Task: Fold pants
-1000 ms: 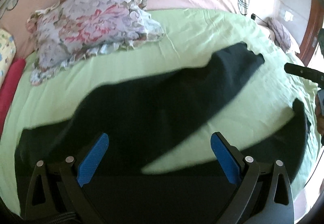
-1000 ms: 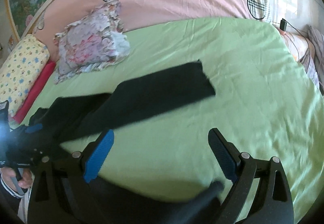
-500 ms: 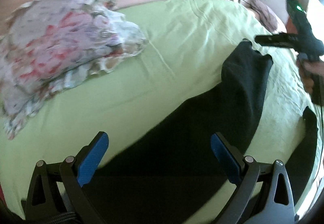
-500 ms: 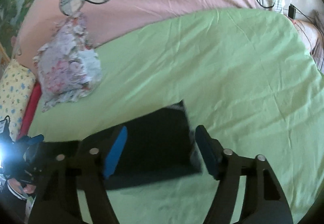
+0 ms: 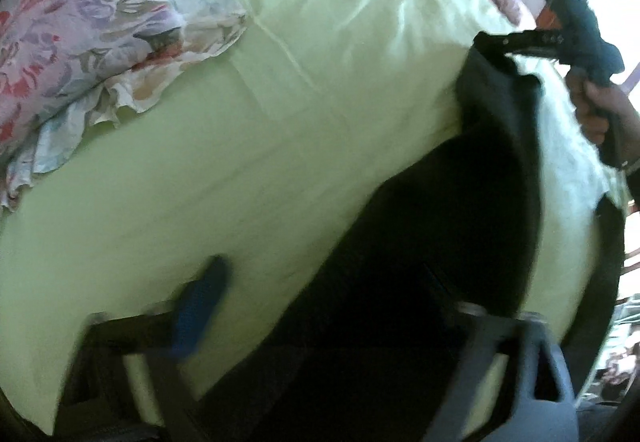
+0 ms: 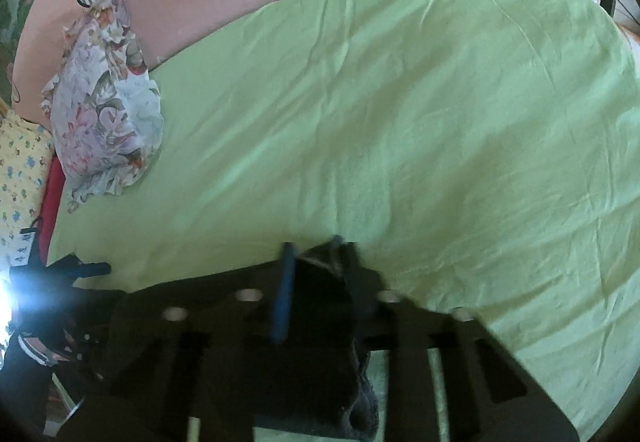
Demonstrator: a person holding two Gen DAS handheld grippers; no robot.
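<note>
Right wrist view: a green bed sheet carries black pants, one leg's end pinched between the right gripper jaws. Left gripper, blurred, straddles the pants; jaw state cannot be told.

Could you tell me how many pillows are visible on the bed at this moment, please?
2: a floral pillow lying on the green sheet near the pink bedding, and a yellow patterned pillow at the far left edge, partly cut off. Others may lie out of view.
</note>
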